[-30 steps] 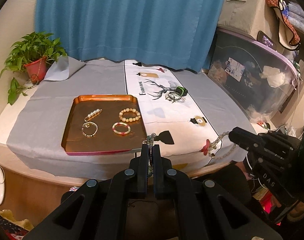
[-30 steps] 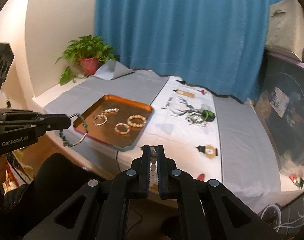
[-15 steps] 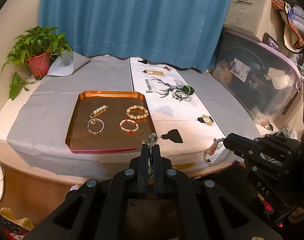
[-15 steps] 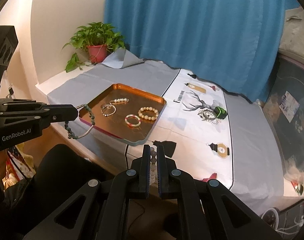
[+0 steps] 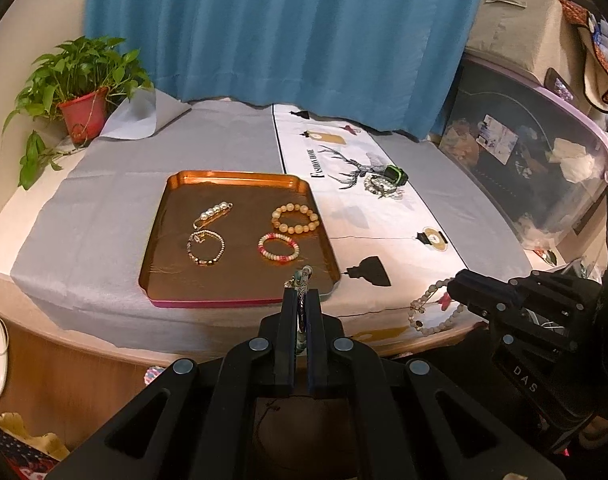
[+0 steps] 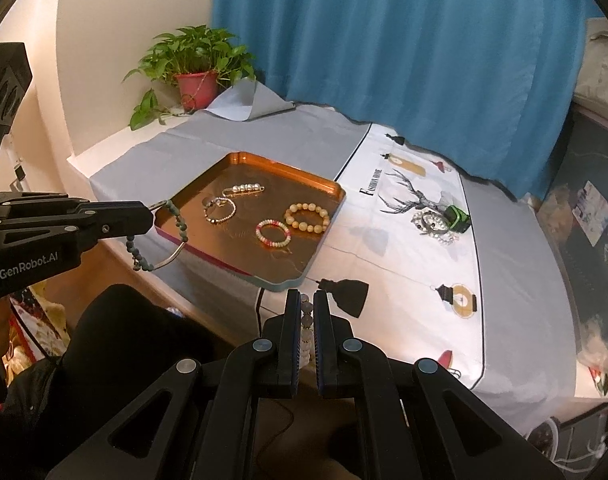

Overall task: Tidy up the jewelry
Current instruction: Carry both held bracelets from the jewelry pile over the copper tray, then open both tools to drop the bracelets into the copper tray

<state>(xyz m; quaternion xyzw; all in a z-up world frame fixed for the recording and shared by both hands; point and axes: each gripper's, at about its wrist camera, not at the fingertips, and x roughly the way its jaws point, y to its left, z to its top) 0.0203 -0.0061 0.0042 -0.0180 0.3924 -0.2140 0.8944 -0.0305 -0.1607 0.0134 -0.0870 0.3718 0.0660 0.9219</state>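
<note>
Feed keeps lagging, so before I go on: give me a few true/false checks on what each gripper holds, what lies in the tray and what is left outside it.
1. The left gripper is shut on a green-beaded bracelet. True.
2. The right gripper is empty. False: it is shut on a pale beaded bracelet.
3. The copper tray holds four pieces. True.
4. The pearl clip lies on the white runner. False: it is in the tray.
5. No jewelry remains on the runner. False: a small pile sits by the deer print.

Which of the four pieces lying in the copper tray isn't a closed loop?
The pearl-lined gold clip at the back left of the copper tray. It is a straight bar, while the amber-bead bracelet, pink-and-white bracelet and thin gold bracelet are rings.
</note>
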